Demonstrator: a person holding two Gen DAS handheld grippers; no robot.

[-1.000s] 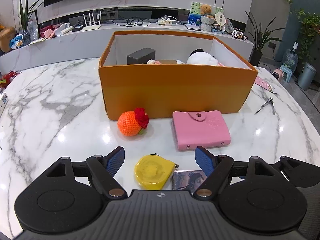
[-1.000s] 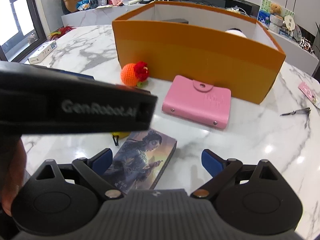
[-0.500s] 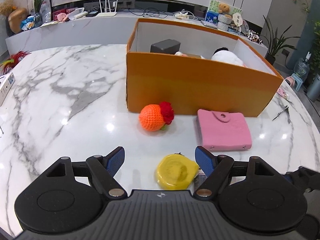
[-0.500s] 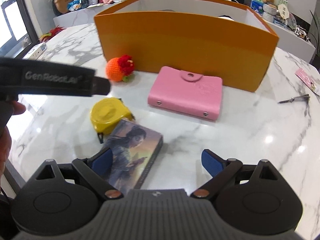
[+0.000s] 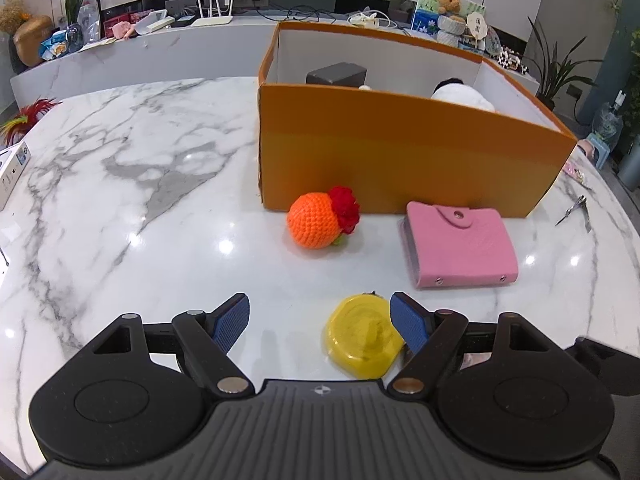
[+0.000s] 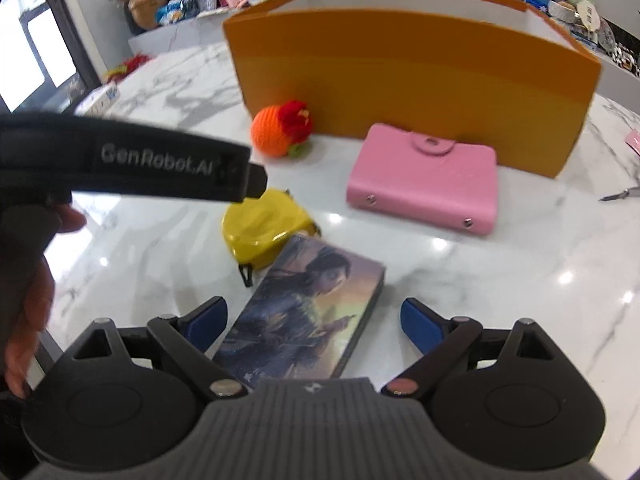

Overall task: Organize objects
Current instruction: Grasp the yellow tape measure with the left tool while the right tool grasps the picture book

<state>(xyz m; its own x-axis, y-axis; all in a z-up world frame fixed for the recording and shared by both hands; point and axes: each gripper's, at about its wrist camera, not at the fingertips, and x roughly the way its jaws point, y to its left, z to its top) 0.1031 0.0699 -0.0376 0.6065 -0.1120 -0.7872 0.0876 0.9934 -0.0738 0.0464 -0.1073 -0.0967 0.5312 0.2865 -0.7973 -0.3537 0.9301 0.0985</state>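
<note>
A picture-covered box (image 6: 304, 312) lies flat near the front edge of the marble table (image 5: 120, 184), and it is framed between the spread fingers of the right gripper (image 6: 314, 320), which are wide apart and hold nothing. Its far corner is touching, or just beside, a yellow tape measure (image 5: 362, 336), which in the left wrist view sits against the right finger of the left gripper (image 5: 320, 320); that gripper is also fully open and empty. Farther toward the middle of the table a pink card wallet (image 6: 424, 184) and an orange crocheted ball (image 5: 318, 220) with a red flower rest close to the front wall of the orange cardboard box (image 5: 400, 160), where a grey block (image 5: 336, 74) and a white soft toy (image 5: 460, 96) are already stowed. The step in hand is judged to be the approach for a pick-up, with loose things not yet moved into the cardboard box. For the next move, the right fingers would need to be lowered around the picture-covered box across its narrow width and closed, care being taken that the tape measure is not dragged along. The right gripper is held low and pointed toward the cardboard box; the left gripper is seen crossing the right wrist view from the left, level above the tape measure, with the person's hand (image 6: 28, 300) on its grip.
</note>
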